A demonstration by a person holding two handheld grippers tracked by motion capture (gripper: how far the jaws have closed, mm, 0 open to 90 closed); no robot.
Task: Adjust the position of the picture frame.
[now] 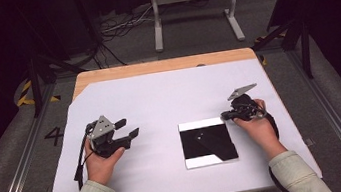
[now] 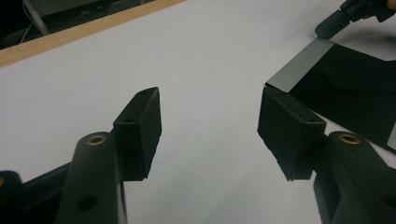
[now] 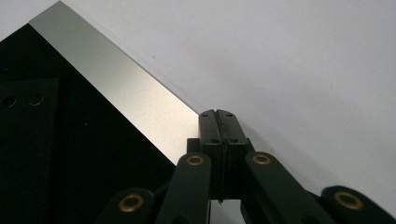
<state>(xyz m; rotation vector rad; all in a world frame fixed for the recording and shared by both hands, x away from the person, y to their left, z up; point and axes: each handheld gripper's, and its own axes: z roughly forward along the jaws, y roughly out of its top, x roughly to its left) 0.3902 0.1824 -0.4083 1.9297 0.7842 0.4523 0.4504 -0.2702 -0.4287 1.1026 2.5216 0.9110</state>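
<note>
From my remote station I saw both forearms come in from the near edge, sleeves pale, each hand wrapped round the body of its tool. The left hand [image 1: 101,162] sat palm up under the left gripper [image 1: 129,128], whose jaws stood wide apart and pointed toward the middle; in the left gripper view its fingers [image 2: 140,130] showed a broad gap between them. The right hand [image 1: 259,129] held the right gripper [image 1: 225,115] turned inward toward the left one, its grey plate raised. In the right gripper view the pads [image 3: 217,135] were pressed flat together with nothing between them. The two grippers were well apart.
</note>
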